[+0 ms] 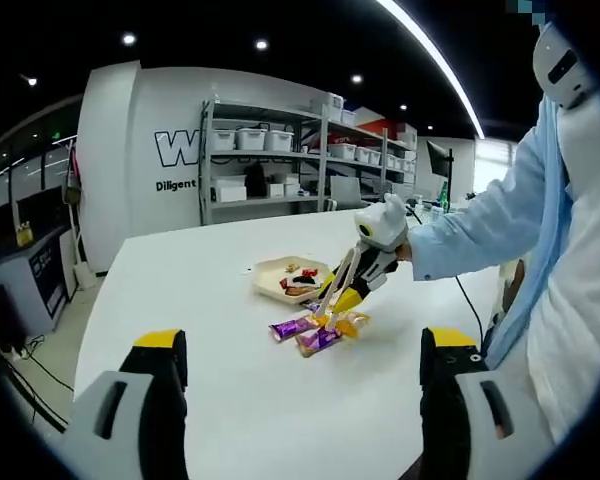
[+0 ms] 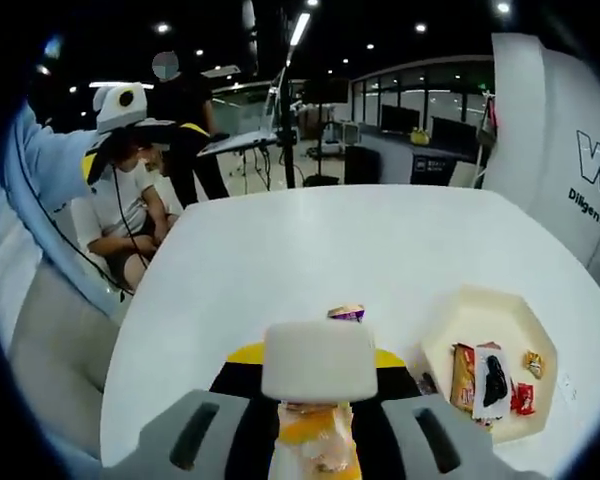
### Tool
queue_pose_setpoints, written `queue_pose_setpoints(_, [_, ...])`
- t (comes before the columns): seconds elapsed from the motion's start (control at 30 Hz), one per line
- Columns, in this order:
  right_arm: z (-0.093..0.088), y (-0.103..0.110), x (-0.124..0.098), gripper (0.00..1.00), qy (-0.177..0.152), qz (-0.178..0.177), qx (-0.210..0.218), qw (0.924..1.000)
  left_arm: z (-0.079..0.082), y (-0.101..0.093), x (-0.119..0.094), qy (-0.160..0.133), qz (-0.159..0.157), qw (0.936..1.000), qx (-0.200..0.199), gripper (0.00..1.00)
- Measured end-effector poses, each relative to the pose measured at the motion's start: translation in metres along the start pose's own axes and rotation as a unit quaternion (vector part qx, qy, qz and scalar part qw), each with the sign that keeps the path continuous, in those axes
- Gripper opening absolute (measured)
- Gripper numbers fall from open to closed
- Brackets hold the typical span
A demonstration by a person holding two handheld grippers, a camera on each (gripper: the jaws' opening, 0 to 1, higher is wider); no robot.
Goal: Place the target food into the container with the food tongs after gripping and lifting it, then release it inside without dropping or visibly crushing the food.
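The table (image 1: 230, 300) is large, white and smooth, with rounded corners. On it stands a tray (image 2: 500, 320), pale cream, shallow and many-sided, with a few small snack packets inside. Beside the tray lie loose snacks (image 1: 315, 332) in shiny purple and orange wrappers, touching each other.

The left gripper (image 1: 305, 400) hovers over the near part of the table; its grey and yellow jaws stand wide apart with nothing between them.

The right gripper (image 1: 365, 270), in a gloved hand, reaches to the loose snacks. It is closed on the tongs (image 2: 318, 420), whose pale flat handle sits between its jaws. The tong tips pinch an orange, crinkled snack packet (image 2: 320, 440) just above the table, outside the tray.
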State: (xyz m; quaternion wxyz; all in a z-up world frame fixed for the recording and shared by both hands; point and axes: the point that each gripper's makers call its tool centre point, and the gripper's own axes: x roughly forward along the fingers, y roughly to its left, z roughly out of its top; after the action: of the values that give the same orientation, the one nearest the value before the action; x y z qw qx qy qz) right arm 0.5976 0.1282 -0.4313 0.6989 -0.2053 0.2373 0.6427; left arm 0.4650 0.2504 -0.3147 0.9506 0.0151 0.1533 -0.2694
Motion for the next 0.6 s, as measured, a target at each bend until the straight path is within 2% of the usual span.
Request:
queue_pose_setpoints(0.27, [-0.001,0.002,0.009,0.20,0.006,0.013,-0.010,0.9999,-0.001,0.003,-0.007,0.002,0.009,1.0000,-0.001,0.94])
queue_pose_setpoints(0.6, [-0.012,0.009,0.017,0.21,0.026,0.025,-0.030,0.9989,0.001,0.006,-0.011,0.001,0.015,0.9999,0.000,0.94])
